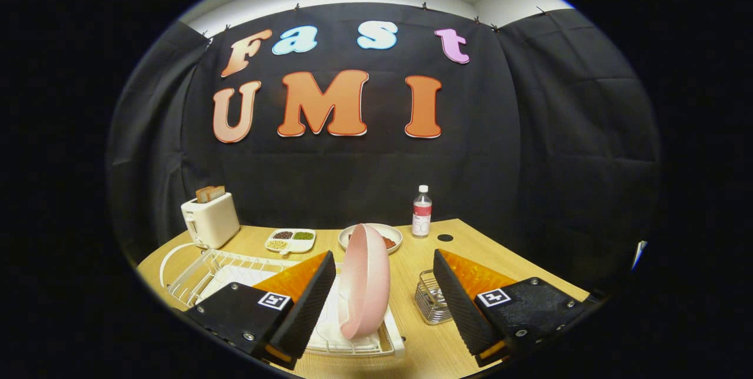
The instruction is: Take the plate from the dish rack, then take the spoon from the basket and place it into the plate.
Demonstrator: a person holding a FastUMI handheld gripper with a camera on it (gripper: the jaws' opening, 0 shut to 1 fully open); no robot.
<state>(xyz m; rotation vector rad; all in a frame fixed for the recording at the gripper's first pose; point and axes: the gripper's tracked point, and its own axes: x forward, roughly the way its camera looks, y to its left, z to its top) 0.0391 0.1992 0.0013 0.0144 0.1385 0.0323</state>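
A pink plate (pixel 365 282) stands on edge in the white wire dish rack (pixel 206 270) on the wooden table. My gripper (pixel 385 302) is open, its fingers set wide to either side of the plate and not touching it. The plate's rim sits closer to the left finger (pixel 312 302) than to the right finger (pixel 456 302). A small wire basket (pixel 430 299) stands on the table just inside the right finger, partly hidden by it. Its contents are too small to tell.
A white toaster (pixel 210 219) with bread stands at the back left. Beyond the rack lie a divided dish (pixel 290 240) of foods and a white bowl (pixel 393 233). A bottle (pixel 421 212) stands at the back by a dark hole (pixel 445 238) in the table.
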